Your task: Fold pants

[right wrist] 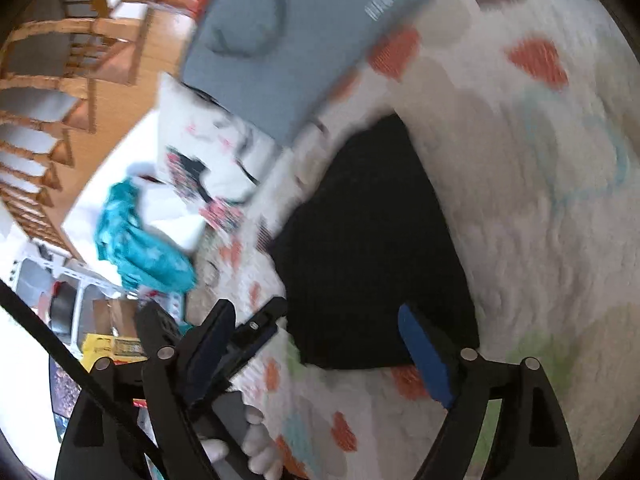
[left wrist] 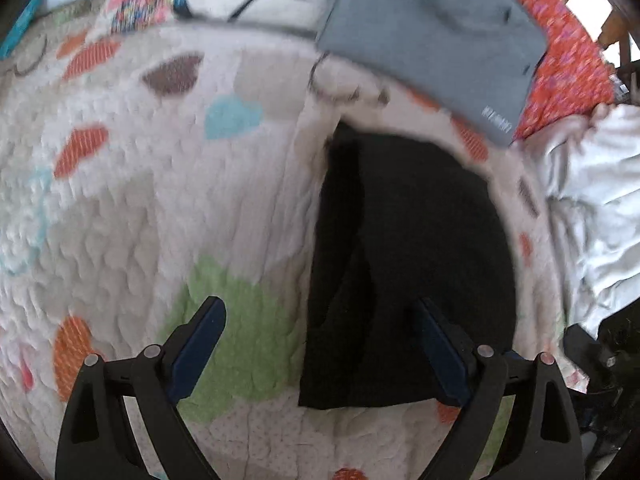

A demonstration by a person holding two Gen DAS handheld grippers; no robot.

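The black pants [left wrist: 412,264] lie folded into a compact rectangle on the patterned quilt [left wrist: 160,184]. They also show in the right wrist view [right wrist: 372,248]. My left gripper [left wrist: 320,320] is open and empty, hovering above the pants' near left edge. My right gripper [right wrist: 316,320] is open and empty, above the pants' near edge. The left gripper [right wrist: 256,332] appears at the lower left of the right wrist view, beside the pants. Both views are motion-blurred.
A folded grey garment [left wrist: 432,36] lies beyond the pants, also seen in the right wrist view [right wrist: 288,44]. A white patterned pillow [right wrist: 216,160], teal cloth [right wrist: 140,248], red floral fabric [left wrist: 560,64] and white sheet [left wrist: 592,208] surround the quilt. Wooden chairs [right wrist: 52,80] stand beyond the bed.
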